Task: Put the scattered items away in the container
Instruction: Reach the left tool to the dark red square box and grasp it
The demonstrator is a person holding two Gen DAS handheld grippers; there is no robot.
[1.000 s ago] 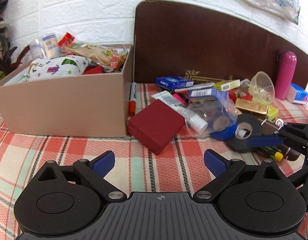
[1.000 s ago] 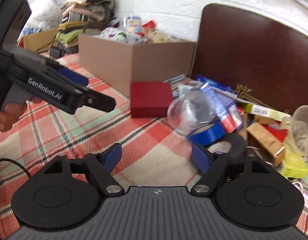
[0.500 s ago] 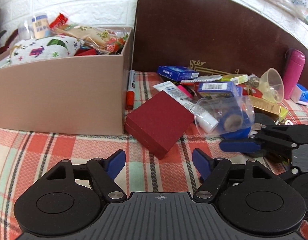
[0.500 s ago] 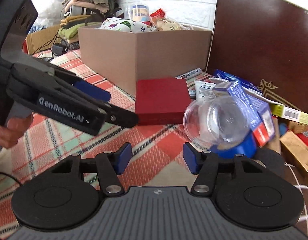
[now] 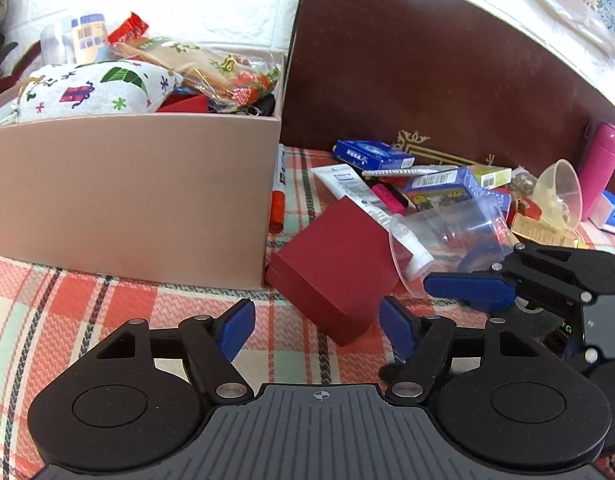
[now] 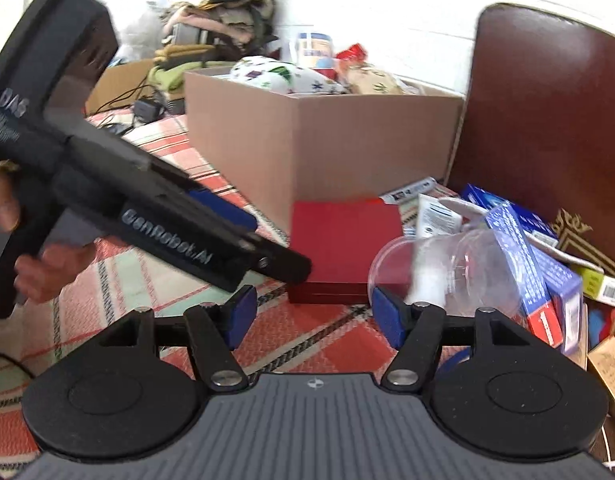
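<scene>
Two tools near red box corner, carton wall beside

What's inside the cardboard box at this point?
The cardboard box is heaped above its rim: a white printed fabric pouch, crinkly snack packets, a labelled jar and something red. Whatever lies deeper is hidden by the box wall and that top layer.
</scene>
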